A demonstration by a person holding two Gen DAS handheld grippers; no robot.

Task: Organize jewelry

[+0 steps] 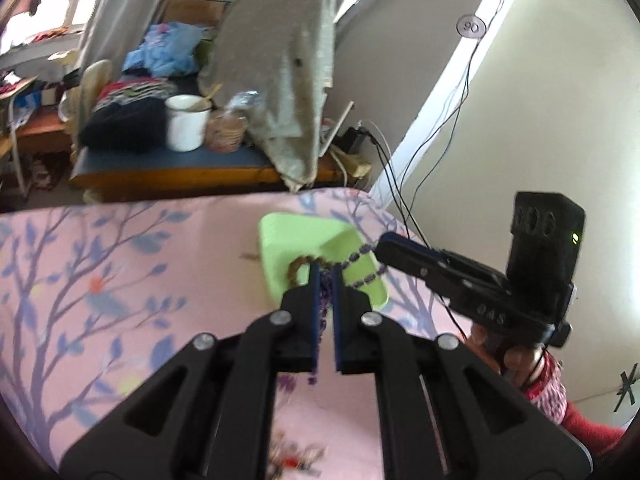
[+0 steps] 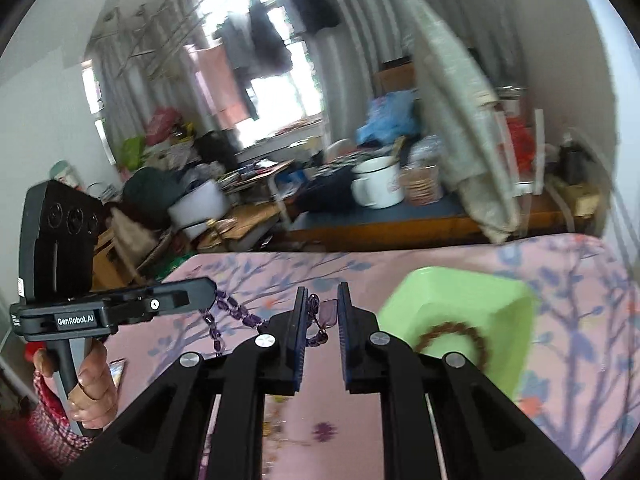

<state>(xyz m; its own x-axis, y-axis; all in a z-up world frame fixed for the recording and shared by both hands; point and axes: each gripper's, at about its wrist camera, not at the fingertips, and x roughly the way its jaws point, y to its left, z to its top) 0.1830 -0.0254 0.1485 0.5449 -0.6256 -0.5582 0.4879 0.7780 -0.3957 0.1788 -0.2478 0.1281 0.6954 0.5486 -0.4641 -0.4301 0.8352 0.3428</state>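
- Closest up in the left wrist view, the left gripper [image 1: 326, 270] has its jaws pinched nearly together. A purple bead necklace [image 1: 360, 256] is squeezed between the blue pads, with a bit dangling below them.
- Same deal on the right wrist cam: the right gripper [image 2: 322, 294] has its jaws narrow, with a pale purple stone of the necklace sitting across the gap between the pads. Looks clamped to me, though it's blurry.
- So both claws have the one necklace, and the strand runs between them up off the pink tree-print cloth [image 1: 100, 280].
- Both grippers point forward and tilt down a bit. From the left cam the right one comes in from the right edge, with its tip right at the end of the strand.
- The right hand [image 1: 516, 356] is wrapped round its handle under the gripper, with a red patterned sleeve behind it. The left hand [image 2: 92, 384] grips its handle the same way.
- Just past the fingertips is a green tray [image 1: 276, 248] sitting on the cloth, with a brown bead bracelet [image 1: 298, 266] lying inside it. The necklace hangs over the tray's near side.
- Further back there's a cluttered low table with a white mug [image 1: 186, 120].
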